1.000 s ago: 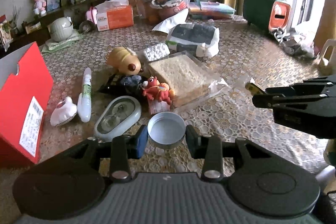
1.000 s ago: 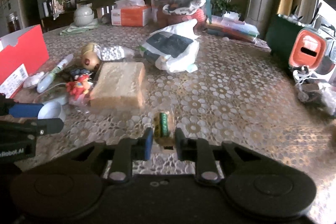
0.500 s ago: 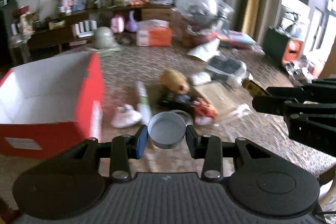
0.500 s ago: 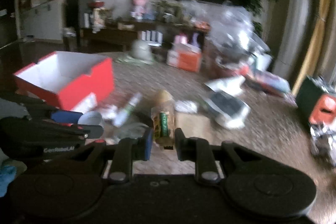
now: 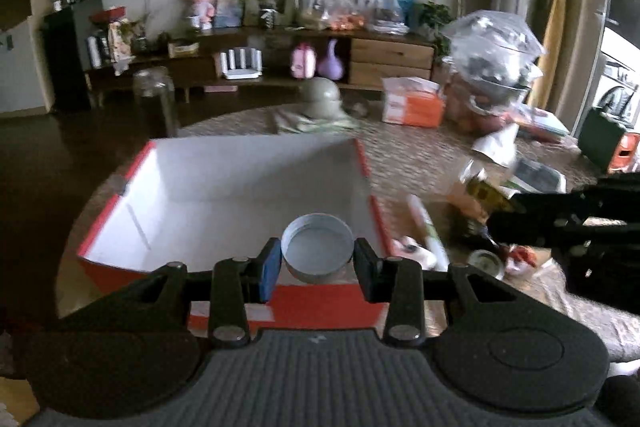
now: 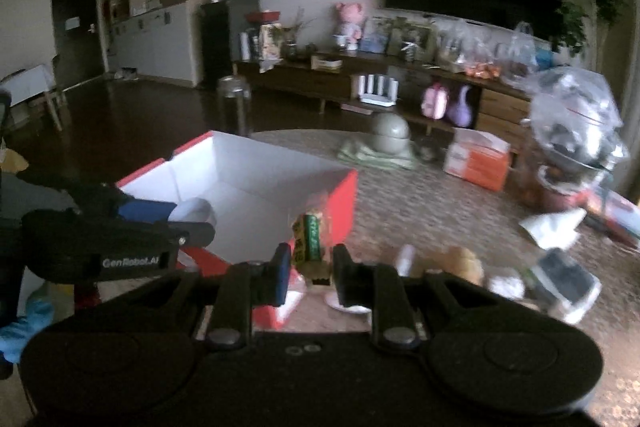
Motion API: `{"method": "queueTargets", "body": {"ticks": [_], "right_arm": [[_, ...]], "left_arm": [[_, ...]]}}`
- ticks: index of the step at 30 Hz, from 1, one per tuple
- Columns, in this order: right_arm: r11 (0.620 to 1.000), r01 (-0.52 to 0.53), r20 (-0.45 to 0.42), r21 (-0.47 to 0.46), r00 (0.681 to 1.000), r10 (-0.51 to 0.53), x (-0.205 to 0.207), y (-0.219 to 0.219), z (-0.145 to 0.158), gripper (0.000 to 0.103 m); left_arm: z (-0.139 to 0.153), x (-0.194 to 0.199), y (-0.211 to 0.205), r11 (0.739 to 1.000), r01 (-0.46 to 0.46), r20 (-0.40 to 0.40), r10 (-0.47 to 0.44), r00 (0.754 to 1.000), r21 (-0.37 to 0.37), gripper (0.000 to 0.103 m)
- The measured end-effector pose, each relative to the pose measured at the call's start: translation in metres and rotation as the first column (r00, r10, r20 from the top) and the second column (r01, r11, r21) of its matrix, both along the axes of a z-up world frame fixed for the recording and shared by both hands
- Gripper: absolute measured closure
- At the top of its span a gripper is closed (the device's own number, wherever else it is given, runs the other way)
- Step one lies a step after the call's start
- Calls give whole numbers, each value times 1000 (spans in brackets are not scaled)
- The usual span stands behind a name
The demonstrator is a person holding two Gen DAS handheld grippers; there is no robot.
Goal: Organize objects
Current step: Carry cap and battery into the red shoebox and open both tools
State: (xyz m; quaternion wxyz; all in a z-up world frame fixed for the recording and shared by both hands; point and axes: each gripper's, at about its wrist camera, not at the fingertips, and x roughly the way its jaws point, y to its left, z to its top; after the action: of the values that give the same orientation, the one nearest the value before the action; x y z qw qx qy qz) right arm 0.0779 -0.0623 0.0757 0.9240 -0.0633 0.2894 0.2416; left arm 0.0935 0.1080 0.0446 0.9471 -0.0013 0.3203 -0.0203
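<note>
My left gripper (image 5: 318,261) is shut on a round metal lid (image 5: 318,251) and holds it above the near edge of an open red box with a white inside (image 5: 240,191). My right gripper (image 6: 308,269) is shut on a small yellow-green packet (image 6: 308,241), held above the box's near right corner (image 6: 340,203). The left gripper also shows in the right wrist view (image 6: 176,223), at the left over the box. The right gripper and its packet (image 5: 486,193) show at the right of the left wrist view.
Loose items lie on the patterned tablecloth right of the box: a white tube (image 5: 426,231), a small white toy (image 5: 410,247), a yellow plush (image 6: 460,263), a wrapped package (image 6: 564,283). An orange tissue box (image 6: 476,157), a green teapot (image 6: 390,133) and plastic bags (image 6: 576,127) stand further back.
Both grippers have swung left from the cluttered items to the red box, each still holding its object. The box now sits right below and in front of them.
</note>
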Motion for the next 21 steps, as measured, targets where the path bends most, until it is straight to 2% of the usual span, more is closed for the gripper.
{"method": "queueTargets", "body": {"ticks": [13, 21], "right_arm": [[999, -26, -70, -29, 997, 24, 50, 82, -24, 81], [997, -35, -145, -73, 989, 24, 79, 113, -48, 81]], "left_arm": [[-7, 41, 69, 997, -60, -55, 63, 997, 54, 65], [-22, 91, 104, 998, -53, -154, 59, 986, 43, 65]]}}
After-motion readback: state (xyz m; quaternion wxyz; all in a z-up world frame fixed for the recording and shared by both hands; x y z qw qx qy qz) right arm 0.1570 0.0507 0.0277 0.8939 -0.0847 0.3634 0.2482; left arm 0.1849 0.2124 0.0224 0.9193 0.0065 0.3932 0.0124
